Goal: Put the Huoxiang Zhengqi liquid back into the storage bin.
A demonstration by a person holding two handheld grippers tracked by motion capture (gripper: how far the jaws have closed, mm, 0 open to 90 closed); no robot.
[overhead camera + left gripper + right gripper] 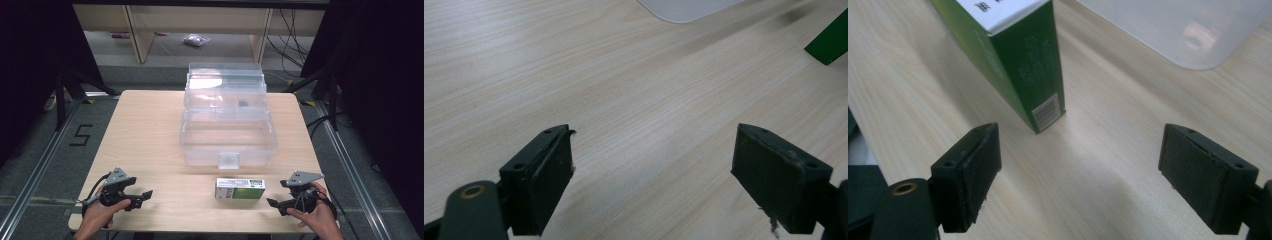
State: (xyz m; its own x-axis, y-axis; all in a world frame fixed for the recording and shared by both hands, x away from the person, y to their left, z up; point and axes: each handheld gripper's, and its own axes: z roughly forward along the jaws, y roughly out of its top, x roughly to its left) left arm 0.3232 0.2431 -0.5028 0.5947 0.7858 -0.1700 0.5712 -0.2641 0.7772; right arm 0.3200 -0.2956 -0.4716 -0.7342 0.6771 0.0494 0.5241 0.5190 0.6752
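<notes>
Currently itemised: your green-and-white carton (240,188) lies flat on the surface (150,135), long axis left-to-right, just before the clear box (227,127). Your right tongs (274,202), spread and empty, sit nearest; left tongs (145,195), likewise released, well apart.

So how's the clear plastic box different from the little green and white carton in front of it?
The clear plastic box is see-through and far larger; the green and white carton is opaque and printed. The box stands open with its lid tipped back, while the carton lies shut on its side. The box sits farther from the person, the carton nearer, between the two grippers. Both rest on the wooden table.
</notes>
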